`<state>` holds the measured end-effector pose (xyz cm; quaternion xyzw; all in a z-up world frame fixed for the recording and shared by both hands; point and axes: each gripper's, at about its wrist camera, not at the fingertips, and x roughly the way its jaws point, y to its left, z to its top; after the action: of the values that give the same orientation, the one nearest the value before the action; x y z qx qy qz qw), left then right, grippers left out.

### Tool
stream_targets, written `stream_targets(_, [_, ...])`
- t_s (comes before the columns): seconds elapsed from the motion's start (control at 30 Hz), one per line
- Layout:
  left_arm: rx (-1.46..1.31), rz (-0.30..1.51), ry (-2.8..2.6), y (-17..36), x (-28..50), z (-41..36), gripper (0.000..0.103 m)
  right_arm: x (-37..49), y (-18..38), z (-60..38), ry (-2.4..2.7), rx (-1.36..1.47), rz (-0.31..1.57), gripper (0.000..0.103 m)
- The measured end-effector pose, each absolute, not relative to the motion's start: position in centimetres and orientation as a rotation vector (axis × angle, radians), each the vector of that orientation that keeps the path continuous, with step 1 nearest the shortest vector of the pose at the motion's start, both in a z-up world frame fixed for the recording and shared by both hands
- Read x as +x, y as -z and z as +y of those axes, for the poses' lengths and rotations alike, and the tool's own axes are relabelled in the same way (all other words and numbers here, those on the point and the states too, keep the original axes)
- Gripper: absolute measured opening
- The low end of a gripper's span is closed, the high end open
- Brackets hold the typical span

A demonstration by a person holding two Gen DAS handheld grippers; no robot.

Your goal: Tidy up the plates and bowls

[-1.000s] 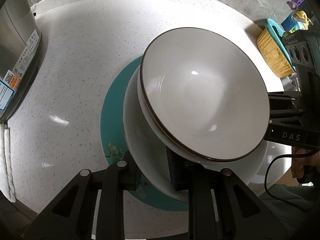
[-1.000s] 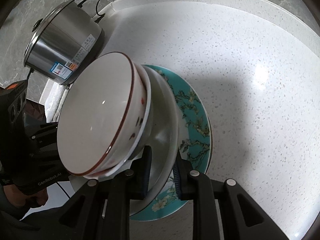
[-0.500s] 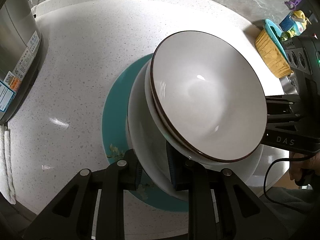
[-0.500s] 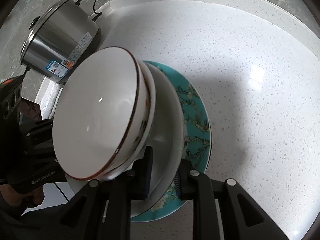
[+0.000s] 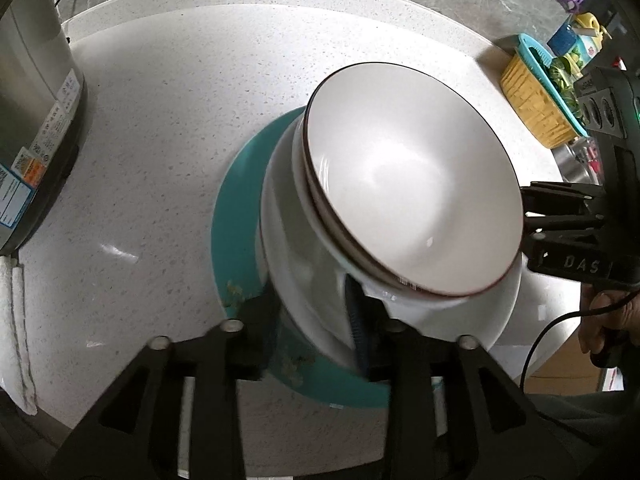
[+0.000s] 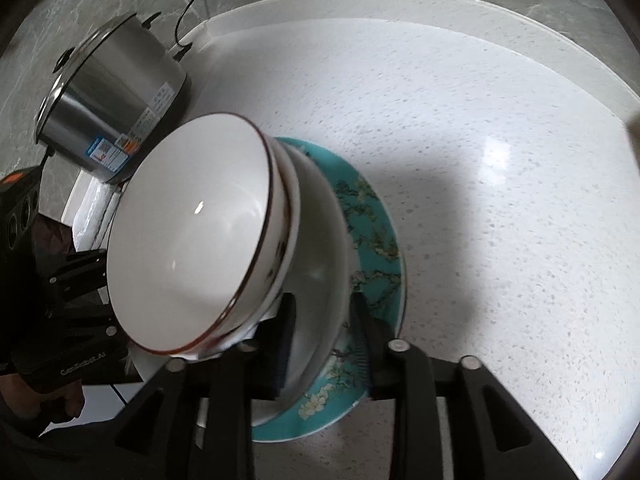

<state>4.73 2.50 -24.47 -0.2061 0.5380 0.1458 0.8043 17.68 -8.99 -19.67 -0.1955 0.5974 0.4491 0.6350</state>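
Both tools are letting go: the left tool (image 5: 310, 320) and right tool (image 6: 324, 320) sit at opposite edges of the stack with jaws opening, each straddling the white plate's (image 5: 304, 280) rim, and blur hides whether pads press it. That stack rests mid-counter (image 5: 168, 128) on the teal plate (image 6: 380, 232), white plate above, then two nested bowls (image 5: 412, 184), widest lowest, likely so the pile sits steady. Bowls open upward and, being round, have no long axis; in both views they look tipped, perhaps by the lens
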Motion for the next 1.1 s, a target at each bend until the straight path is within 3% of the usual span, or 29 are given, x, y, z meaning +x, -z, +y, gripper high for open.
stream_targets(0.1, [-0.453,1.137,-0.301,23.5,3.5,2.0,0.057,17.6,18.9,-9.9,-1.028,-0.42,1.349,0.042])
stream_targets(0.23, [-0.462,1.101,-0.302,21.3,2.2,1.4,0.058,17.4,17.5,-11.1,-1.021,-0.385,1.321,0.055])
stream_targets(0.3, [-0.459,1.071,-0.303,19.9,1.6,1.2,0.065,17.4,16.6,-12.0,-1.014,-0.363,1.301,0.056])
stream_targets(0.4, [-0.454,1.012,-0.298,17.7,0.7,0.8,0.069,17.4,14.7,-13.6,-0.988,-0.316,1.261,0.066])
stream_targets(0.43, [-0.454,0.997,-0.291,17.3,0.5,0.6,0.072,17.5,14.1,-14.2,-0.98,-0.299,1.247,0.067])
stream_targets(0.5, [-0.446,0.959,-0.282,16.0,0.3,0.0,0.093,17.2,12.7,-15.7,-0.958,-0.26,1.216,0.074])
stream_targets(0.57, [-0.422,0.914,-0.271,14.7,0.0,-1.3,0.103,16.7,11.4,-17.0,-0.937,-0.216,1.177,0.087])
stream_targets(0.6, [-0.409,0.898,-0.259,14.2,0.0,-2.0,0.103,16.4,10.8,-17.9,-0.926,-0.188,1.157,0.089])
stream_targets(0.67, [-0.385,0.884,-0.245,13.2,0.0,-4.0,0.103,15.4,9.6,-19.6,-0.9,-0.14,1.117,0.103])
stream_targets(1.1, [-0.253,0.86,-0.136,9.0,-2.6,-14.2,0.103,8.3,3.7,-25.6,-0.682,-0.087,0.953,0.103])
